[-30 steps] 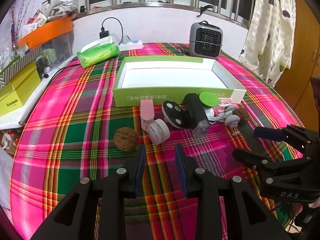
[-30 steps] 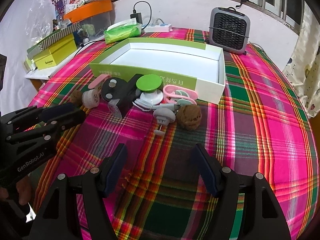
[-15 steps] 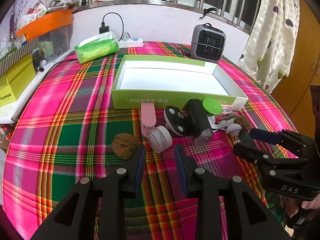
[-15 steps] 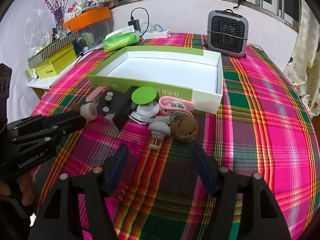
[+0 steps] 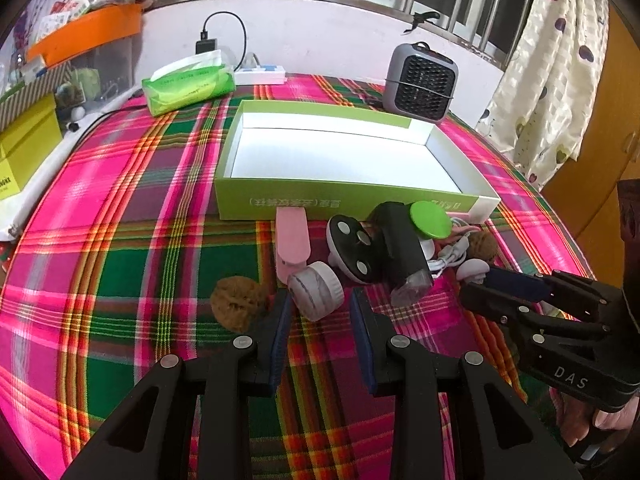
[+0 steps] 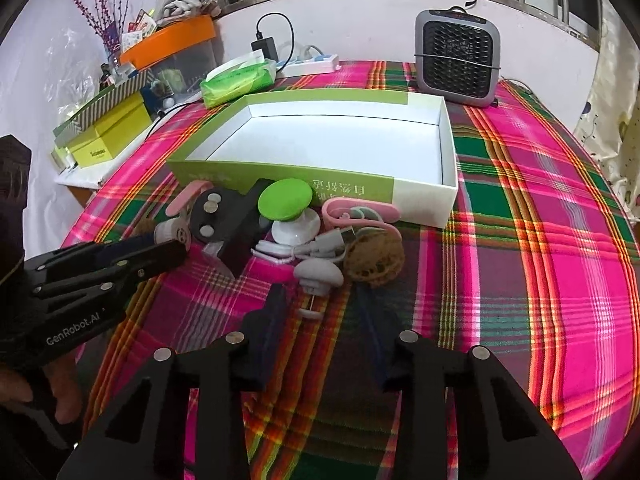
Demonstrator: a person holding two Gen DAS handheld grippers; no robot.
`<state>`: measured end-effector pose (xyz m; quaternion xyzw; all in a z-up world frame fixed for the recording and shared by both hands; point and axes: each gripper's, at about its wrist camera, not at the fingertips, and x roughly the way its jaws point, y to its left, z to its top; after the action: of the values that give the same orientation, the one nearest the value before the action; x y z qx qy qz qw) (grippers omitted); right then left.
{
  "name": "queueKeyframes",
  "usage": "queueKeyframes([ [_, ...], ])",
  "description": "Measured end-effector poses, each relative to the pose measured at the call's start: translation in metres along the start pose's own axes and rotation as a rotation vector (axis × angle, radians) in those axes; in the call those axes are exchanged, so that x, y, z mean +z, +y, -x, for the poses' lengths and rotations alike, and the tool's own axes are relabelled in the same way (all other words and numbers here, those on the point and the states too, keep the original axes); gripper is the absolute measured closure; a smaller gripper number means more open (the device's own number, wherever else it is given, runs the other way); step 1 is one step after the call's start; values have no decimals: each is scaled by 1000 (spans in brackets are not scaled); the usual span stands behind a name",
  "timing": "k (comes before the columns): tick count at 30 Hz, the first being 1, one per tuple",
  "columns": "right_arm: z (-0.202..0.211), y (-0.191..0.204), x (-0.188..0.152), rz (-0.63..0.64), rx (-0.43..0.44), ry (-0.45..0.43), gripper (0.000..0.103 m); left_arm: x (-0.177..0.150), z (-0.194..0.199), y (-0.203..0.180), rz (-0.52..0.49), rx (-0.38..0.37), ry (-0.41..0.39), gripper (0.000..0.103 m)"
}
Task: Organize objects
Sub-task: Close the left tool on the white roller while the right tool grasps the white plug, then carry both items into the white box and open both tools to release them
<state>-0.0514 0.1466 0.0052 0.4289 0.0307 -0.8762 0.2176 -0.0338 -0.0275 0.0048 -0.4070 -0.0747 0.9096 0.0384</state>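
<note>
An empty green and white box (image 5: pixel 344 200) (image 6: pixel 448 196) lies on the plaid table. Before its near wall is a cluster: pink clip (image 5: pixel 293 240), white round cap (image 5: pixel 316 290), black three-disc shaver head (image 5: pixel 352 248), black block (image 5: pixel 400 246), green disc (image 5: pixel 430 220) (image 6: pixel 285 200), white cable (image 6: pixel 316 246), grey plug (image 6: pixel 318 272), and two walnuts (image 5: pixel 236 304) (image 6: pixel 374 258). My left gripper (image 5: pixel 320 312) is open, its fingertips either side of the white cap. My right gripper (image 6: pixel 320 300) is open, its tips at the grey plug and walnut.
A grey heater (image 5: pixel 420 76) stands behind the box. A green tissue pack (image 5: pixel 188 82), a power strip (image 5: pixel 260 76) and yellow boxes (image 6: pixel 108 132) sit at the back left. A curtain (image 5: pixel 548 72) hangs on the right.
Both grippers have moved forward toward the cluster. The right gripper has narrowed its opening. The objects have not moved.
</note>
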Motion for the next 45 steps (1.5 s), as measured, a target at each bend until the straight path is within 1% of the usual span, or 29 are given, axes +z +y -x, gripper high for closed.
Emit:
queueKeyframes([
  [4,-2,3,2,17,-3,-1,66,2,-4,1,7,-3,13,76],
  [5,-3,3,2,19,-5,-2,68,3,-4,1,5,-1,12,76],
  [6,-2,3,2,20,-5,-3,76,3,-5,1,4,1,13,77],
  [7,-2,2,2,20,-4,-4,77,3,-5,1,4,3,14,80],
  [11,-1,1,2,16,1,-8,77,4,-6,2,6,5,14,86],
  [19,6,0,0,15,10,-26,77,2,-1,2,5,10,1,86],
  [29,17,4,3,25,24,-58,77,4,14,-3,-14,-4,-34,86],
  [36,19,5,14,44,32,-75,77,15,17,-12,-45,-14,-53,86],
  [45,16,5,38,73,35,-106,77,44,13,-23,-94,-22,-88,86],
])
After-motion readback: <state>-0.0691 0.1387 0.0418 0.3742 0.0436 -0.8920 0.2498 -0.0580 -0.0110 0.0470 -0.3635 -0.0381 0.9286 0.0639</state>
